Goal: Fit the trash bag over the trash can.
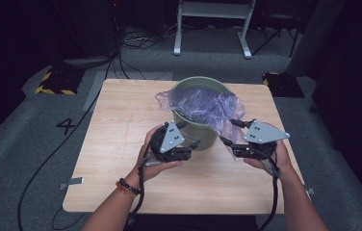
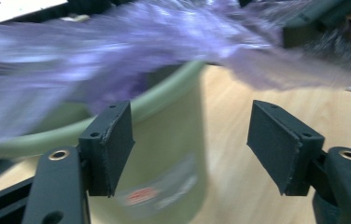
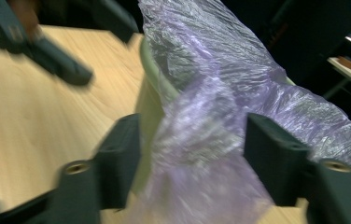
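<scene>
A: Purple bag [image 1: 203,107] drapes over the green bin [image 1: 196,130] at table [image 1: 121,125] centre; one flap hangs down the bin's right side.

B: Tongs?

A: Left gripper [image 2: 192,144] stands wide, nothing between the pads, just beside the bin wall. Right gripper [image 3: 190,158] is parted with the loose flap between the pads, not pinched.

B: My plan: I close right on the flap, take the near rim film with left, then pull evenly down.

Wood table [image 1: 121,144] on grey floor; "4" [image 1: 66,125] marked at left, white frame legs [image 1: 213,29] behind.
</scene>
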The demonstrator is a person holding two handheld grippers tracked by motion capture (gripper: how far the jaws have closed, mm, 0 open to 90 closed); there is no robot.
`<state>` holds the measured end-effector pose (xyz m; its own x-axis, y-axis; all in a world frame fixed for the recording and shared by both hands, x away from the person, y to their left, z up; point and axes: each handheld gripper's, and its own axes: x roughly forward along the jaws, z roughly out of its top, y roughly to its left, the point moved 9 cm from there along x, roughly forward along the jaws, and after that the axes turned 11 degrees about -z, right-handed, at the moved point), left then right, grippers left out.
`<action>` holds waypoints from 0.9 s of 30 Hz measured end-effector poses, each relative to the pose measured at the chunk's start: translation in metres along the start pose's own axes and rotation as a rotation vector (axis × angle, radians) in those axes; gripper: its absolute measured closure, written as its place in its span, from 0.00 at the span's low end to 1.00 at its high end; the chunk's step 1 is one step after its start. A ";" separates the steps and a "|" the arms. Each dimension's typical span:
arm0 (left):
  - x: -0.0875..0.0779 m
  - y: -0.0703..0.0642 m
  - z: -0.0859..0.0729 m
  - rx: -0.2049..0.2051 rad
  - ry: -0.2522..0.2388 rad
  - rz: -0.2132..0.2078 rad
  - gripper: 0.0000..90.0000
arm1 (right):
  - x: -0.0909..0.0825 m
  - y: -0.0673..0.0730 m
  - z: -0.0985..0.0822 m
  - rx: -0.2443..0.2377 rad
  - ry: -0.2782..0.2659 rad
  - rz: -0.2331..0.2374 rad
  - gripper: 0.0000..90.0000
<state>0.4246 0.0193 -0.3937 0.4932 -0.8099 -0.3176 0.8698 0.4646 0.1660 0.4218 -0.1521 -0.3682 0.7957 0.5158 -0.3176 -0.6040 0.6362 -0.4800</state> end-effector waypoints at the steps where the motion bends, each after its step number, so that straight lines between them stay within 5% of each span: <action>1: -0.006 0.007 -0.001 -0.001 -0.006 0.020 0.37 | 0.002 0.001 0.002 -0.005 0.004 -0.006 0.39; 7: -0.034 0.056 -0.011 -0.072 -0.023 0.119 0.36 | 0.012 0.002 0.016 0.027 0.021 0.027 0.41; 10: -0.035 0.071 -0.018 -0.058 0.015 0.131 0.34 | 0.013 0.000 0.019 0.017 0.023 0.028 0.52; 15: -0.021 0.081 -0.025 0.009 0.117 0.167 0.37 | 0.023 0.001 0.012 -0.015 0.074 0.027 0.70; 20: -0.014 0.091 -0.022 -0.012 0.094 0.184 0.40 | 0.029 -0.005 0.005 0.025 0.086 0.057 0.98; 27: -0.012 0.097 -0.018 0.029 0.085 0.218 0.49 | 0.022 -0.006 0.003 0.053 0.065 0.097 1.00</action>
<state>0.5030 0.0804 -0.3910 0.6679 -0.6575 -0.3487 0.7432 0.6139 0.2659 0.4429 -0.1431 -0.3693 0.7337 0.5392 -0.4135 -0.6784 0.6153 -0.4015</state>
